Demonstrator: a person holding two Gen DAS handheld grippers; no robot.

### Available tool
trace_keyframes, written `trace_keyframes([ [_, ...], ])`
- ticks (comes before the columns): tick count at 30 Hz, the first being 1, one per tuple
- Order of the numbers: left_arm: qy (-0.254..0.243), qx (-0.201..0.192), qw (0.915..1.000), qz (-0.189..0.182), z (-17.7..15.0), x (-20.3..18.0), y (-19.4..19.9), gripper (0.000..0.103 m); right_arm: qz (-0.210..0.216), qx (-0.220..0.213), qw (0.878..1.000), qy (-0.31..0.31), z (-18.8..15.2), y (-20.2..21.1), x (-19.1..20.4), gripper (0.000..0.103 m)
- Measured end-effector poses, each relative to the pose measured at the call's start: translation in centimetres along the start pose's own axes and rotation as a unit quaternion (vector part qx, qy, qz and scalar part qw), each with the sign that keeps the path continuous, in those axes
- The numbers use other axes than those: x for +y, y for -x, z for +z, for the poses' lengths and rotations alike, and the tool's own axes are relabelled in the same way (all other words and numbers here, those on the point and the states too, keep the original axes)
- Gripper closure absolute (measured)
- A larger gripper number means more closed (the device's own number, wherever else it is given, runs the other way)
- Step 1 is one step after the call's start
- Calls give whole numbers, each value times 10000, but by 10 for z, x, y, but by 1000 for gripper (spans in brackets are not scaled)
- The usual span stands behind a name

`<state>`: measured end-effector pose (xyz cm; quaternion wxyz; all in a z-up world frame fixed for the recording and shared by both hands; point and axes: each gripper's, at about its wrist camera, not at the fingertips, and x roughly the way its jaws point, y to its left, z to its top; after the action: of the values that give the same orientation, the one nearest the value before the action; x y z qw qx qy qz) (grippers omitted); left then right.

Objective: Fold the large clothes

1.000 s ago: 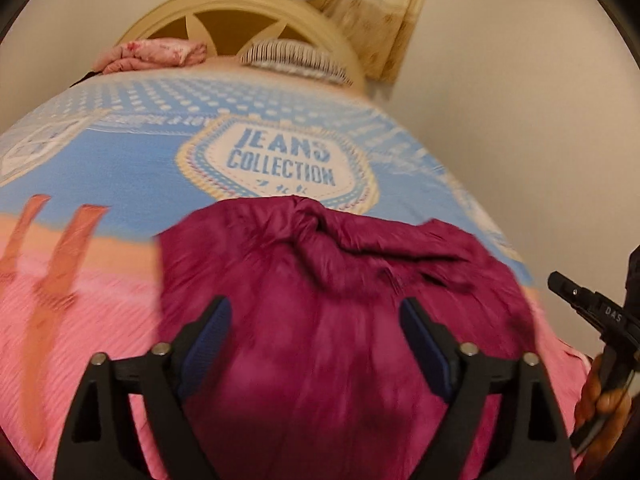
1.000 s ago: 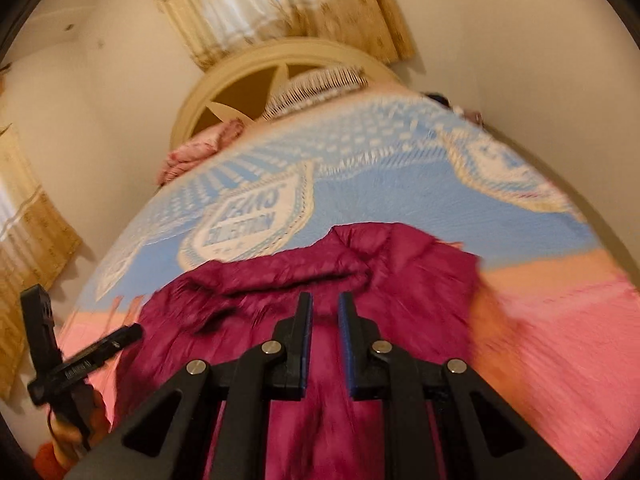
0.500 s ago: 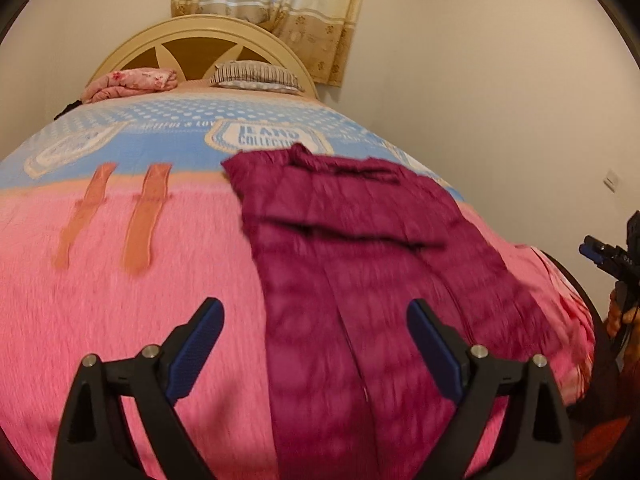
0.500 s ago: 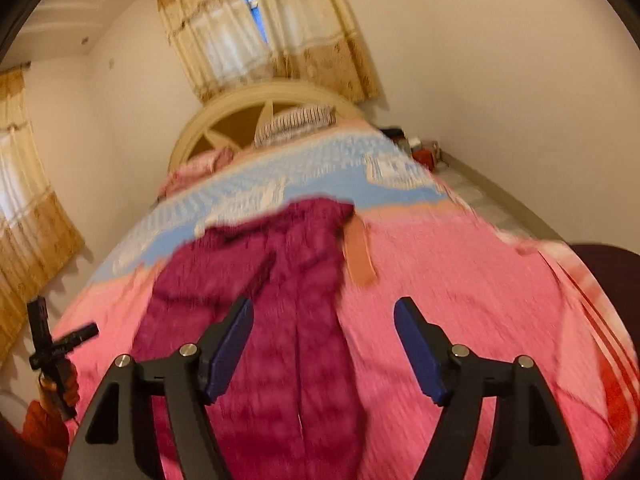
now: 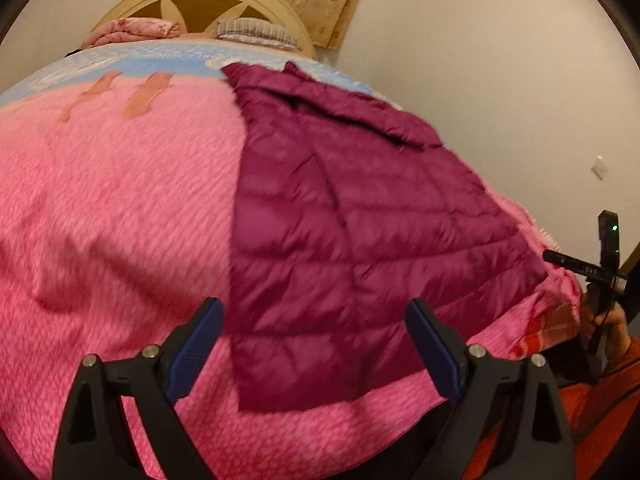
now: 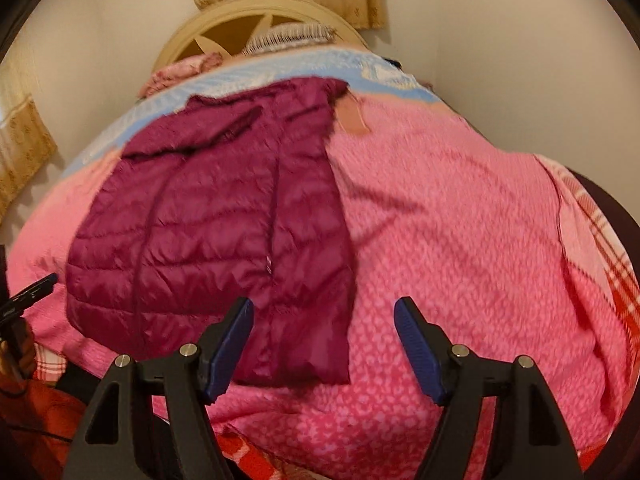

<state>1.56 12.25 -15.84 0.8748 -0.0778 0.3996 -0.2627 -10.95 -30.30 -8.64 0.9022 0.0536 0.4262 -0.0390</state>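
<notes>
With the maroon quilted jacket (image 5: 352, 248) lying flat, sleeves folded in, on the pink bedspread (image 5: 120, 208), both the left gripper (image 5: 314, 354) and right gripper (image 6: 324, 350) hover near its hem, jaws apart and empty. The lengthwise folds look done. Next, I judge, each must pinch a hem corner to fold it toward the collar.

Left tongs (image 5: 314, 354) wide open, nothing between the blue pads (image 5: 196, 354), hovering over the bed's near edge. Maroon quilted jacket (image 5: 352, 248) lies flat on the pink blanket (image 5: 120, 208), folded lengthwise, hem nearest the tongs, collar end toward the headboard (image 5: 200, 4). Right tongs' black body (image 5: 596, 268) at far right edge, gripped by a hand (image 5: 608, 320); jaws not visible.
</notes>
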Motion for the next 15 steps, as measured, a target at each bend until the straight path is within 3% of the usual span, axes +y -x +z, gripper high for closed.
trace_keyframes([
  [9,567,431,9967,-393,-25,27,-20,9,-256,266,9986,370,-10,-14,12,30],
  [15,478,532,9963,-473,-28,22,-34,9,-269,388,9958,779,-14,-13,26,35],
])
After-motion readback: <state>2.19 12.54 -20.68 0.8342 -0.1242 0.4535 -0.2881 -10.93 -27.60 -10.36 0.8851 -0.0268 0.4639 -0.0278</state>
